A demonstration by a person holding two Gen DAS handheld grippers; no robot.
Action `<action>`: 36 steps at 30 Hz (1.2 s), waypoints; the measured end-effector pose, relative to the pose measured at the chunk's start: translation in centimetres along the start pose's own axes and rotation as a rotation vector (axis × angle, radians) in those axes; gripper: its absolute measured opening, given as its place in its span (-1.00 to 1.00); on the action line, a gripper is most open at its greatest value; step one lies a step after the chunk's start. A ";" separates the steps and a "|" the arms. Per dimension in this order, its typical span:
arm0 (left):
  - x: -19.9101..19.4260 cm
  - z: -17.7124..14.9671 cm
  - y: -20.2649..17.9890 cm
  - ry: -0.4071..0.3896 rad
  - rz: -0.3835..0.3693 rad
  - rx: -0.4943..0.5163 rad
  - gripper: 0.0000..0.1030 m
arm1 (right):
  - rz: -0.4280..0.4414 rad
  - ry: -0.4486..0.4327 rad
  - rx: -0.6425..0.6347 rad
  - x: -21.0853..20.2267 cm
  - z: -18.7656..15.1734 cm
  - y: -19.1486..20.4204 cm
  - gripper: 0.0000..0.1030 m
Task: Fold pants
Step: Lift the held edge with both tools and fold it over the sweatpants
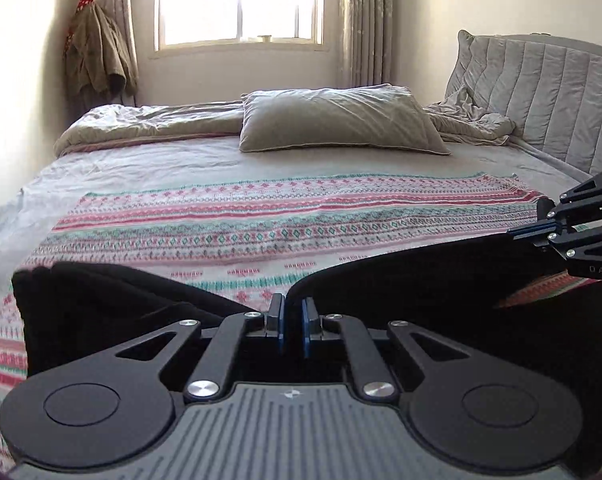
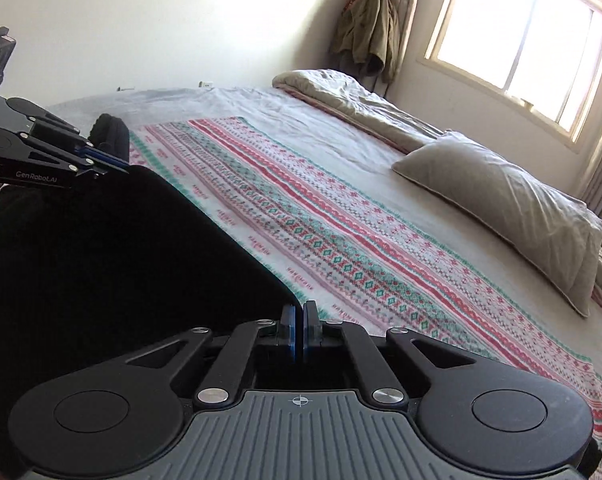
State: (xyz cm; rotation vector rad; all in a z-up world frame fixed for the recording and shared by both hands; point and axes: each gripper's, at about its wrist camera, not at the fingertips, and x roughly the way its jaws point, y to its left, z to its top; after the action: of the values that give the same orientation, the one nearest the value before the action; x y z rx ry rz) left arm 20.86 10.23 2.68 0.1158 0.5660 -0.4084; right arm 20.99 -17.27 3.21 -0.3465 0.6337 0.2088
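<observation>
My left gripper (image 1: 293, 320) and right gripper (image 2: 299, 330) each pinch the top edge of the black fabric pants (image 1: 421, 280), apparently lifted. Beyond lies open striped patterned blanket (image 1: 261, 216), then a grey pillow (image 1: 337, 120).

We see a wide bed (image 1: 149, 160) under a bright window (image 1: 241, 0), curtains (image 1: 365, 20) hanging at its sides. A striped, patterned blanket (image 1: 261, 220) in red, pink and teal lies flat across the grey sheet. Beyond it, a grey pillow (image 1: 337, 120) rests beside a rumpled duvet (image 1: 149, 120) bunched along the far edge. We note a padded grey headboard (image 1: 549, 92) at right, and an olive jacket (image 1: 97, 56) hanging in the corner by the wall.
</observation>
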 end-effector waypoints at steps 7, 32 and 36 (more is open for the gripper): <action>-2.3 -4.4 0.9 0.101 -0.080 -0.207 -0.63 | 0.026 0.035 0.033 -3.4 -4.2 5.4 -0.96; -7.1 -10.9 9.6 -0.046 0.095 -0.786 0.58 | 0.093 0.136 0.351 -5.1 -11.0 5.9 0.29; -6.5 -11.2 10.7 -0.079 0.077 -0.864 0.41 | 0.030 0.119 0.428 -5.4 -11.6 3.8 0.33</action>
State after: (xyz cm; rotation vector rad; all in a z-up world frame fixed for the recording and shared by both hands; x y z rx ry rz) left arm 14.62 24.68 -3.25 -0.7026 0.6165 -0.0670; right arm 9.37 -18.57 -3.18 0.0637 0.7822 0.0777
